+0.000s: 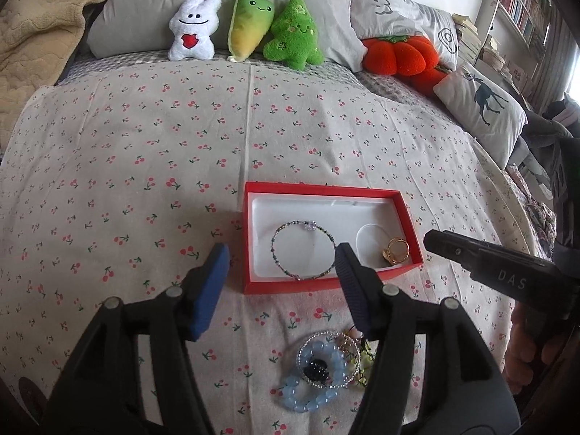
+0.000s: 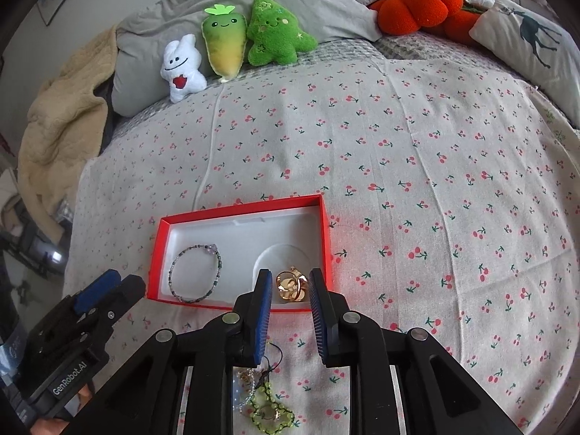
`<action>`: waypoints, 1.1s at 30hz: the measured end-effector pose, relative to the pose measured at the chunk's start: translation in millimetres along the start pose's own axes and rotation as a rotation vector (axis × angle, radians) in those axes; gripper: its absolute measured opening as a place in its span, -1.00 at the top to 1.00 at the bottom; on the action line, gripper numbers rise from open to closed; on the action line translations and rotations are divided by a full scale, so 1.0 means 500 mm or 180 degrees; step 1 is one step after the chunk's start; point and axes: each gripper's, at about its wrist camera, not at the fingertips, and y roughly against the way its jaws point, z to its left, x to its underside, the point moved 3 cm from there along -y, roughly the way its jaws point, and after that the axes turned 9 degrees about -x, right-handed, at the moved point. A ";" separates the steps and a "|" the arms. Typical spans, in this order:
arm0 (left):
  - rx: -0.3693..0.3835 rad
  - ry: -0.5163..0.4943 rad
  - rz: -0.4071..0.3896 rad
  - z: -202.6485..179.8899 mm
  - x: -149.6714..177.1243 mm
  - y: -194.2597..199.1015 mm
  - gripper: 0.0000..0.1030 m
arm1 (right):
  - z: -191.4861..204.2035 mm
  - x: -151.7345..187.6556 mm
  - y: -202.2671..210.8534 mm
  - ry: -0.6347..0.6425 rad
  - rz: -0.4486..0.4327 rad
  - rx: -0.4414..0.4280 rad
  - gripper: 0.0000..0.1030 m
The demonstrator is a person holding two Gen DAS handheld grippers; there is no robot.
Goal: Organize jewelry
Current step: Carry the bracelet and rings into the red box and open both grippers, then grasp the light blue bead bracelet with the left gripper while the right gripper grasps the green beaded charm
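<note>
Here, the left gripper (image 1: 281, 272) is hovering with jaws spread wide and empty over a bed, while the right gripper (image 2: 290, 302) is hanging with jaws slightly apart, gripping nothing. Just beyond them, a red box (image 1: 250, 239) is sitting on the cherry-print sheet (image 1: 145, 152), holding a beaded bracelet (image 1: 303, 249) and gold rings (image 2: 291, 284). More bracelets (image 1: 319, 373) are lying loose nearer the camera. Plush toys (image 1: 253, 27), pillows (image 1: 482, 108) and a bookshelf (image 1: 522, 11) are lining the far side.
</note>
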 end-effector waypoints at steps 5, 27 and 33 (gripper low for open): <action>-0.0117 -0.0003 0.0032 0.013 0.026 0.034 -0.60 | 0.010 0.021 0.047 0.0014 -0.0091 -0.0063 -0.17; -0.0391 -0.0114 0.0494 0.086 0.174 0.059 -0.81 | -0.022 0.180 0.079 0.0160 0.0243 0.0166 -0.50; -0.0497 -0.0243 0.0668 0.099 0.209 0.031 -0.81 | -0.023 0.228 0.040 0.0397 0.0477 0.0410 -0.50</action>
